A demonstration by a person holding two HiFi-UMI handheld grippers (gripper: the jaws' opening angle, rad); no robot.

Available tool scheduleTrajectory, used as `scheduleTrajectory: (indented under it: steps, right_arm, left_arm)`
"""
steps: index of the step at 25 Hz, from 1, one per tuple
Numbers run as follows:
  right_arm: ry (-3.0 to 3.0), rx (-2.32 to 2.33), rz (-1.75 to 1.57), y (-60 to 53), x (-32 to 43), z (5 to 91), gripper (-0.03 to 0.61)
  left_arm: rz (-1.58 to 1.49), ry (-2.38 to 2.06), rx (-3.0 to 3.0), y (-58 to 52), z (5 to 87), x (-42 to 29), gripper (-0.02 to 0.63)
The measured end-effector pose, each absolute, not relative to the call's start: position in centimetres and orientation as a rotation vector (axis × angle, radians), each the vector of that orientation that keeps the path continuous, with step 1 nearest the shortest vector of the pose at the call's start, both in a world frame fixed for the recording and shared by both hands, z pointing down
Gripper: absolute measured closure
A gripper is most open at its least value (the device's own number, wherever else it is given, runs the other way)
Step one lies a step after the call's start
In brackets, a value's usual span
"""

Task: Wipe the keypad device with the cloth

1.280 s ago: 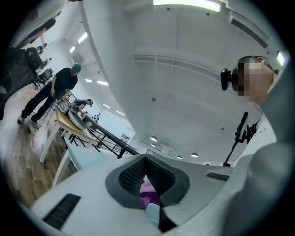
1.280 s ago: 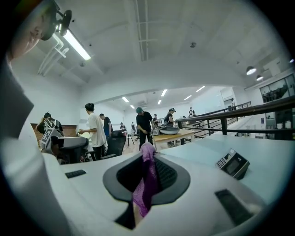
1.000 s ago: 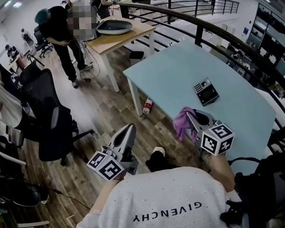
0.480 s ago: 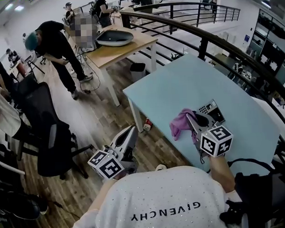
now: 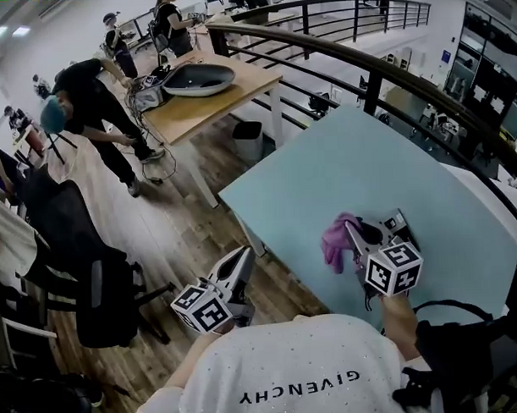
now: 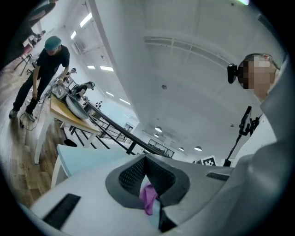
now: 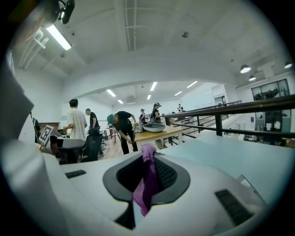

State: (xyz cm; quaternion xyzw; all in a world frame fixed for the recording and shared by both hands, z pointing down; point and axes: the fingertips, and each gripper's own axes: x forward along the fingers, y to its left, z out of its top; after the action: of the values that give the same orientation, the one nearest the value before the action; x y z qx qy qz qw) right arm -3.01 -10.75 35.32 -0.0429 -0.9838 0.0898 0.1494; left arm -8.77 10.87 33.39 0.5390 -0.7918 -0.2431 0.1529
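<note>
In the head view my right gripper point(image 5: 352, 231) is shut on a purple cloth point(image 5: 337, 241), which hangs over the near part of the light blue table point(image 5: 350, 156). The keypad device point(image 5: 400, 224) lies on the table just behind that gripper, mostly hidden by it. In the right gripper view the cloth point(image 7: 146, 184) droops from between the shut jaws of the right gripper point(image 7: 147, 156). My left gripper point(image 5: 241, 253) is shut and holds nothing, hanging over the wooden floor off the table's left edge. The left gripper point(image 6: 145, 160) shows the cloth point(image 6: 148, 198) far off through a gap.
A wooden table point(image 5: 208, 101) with a dark basin point(image 5: 195, 77) stands at the back left, with people around it. A black office chair point(image 5: 91, 275) is on the left, a bin point(image 5: 249, 138) by the table leg. A black railing point(image 5: 363, 62) runs behind the blue table.
My right gripper has carried the cloth forward up to the keypad device, which is now mostly hidden behind it. The left gripper stayed shut beside the table.
</note>
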Motion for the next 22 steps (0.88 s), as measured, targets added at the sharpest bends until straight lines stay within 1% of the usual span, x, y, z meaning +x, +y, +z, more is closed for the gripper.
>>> scheduleTrajectory:
  steps: [3, 8, 13, 22]
  right_arm:
    - [-2.829, -0.091, 0.286, -11.0, -5.0, 36.9, 0.548]
    - [-2.831, 0.016, 0.301, -10.9, -4.7, 38.7, 0.548]
    - [-2.81, 0.105, 0.31, -12.5, -4.6, 40.2, 0.548]
    - [-2.805, 0.351, 0.344, -14.8, -1.0, 40.6, 0.548]
  left_arm:
    - [-0.652, -2.22, 1.596, 9.7, 35.1, -10.6, 0.621]
    - [-0.67, -2.13, 1.691, 8.4, 35.8, -11.5, 0.621]
    - [-0.695, -2.048, 1.721, 4.8, 37.1, -13.2, 0.621]
    - [-0.617, -1.899, 1.852, -2.0, 38.1, -14.4, 0.621]
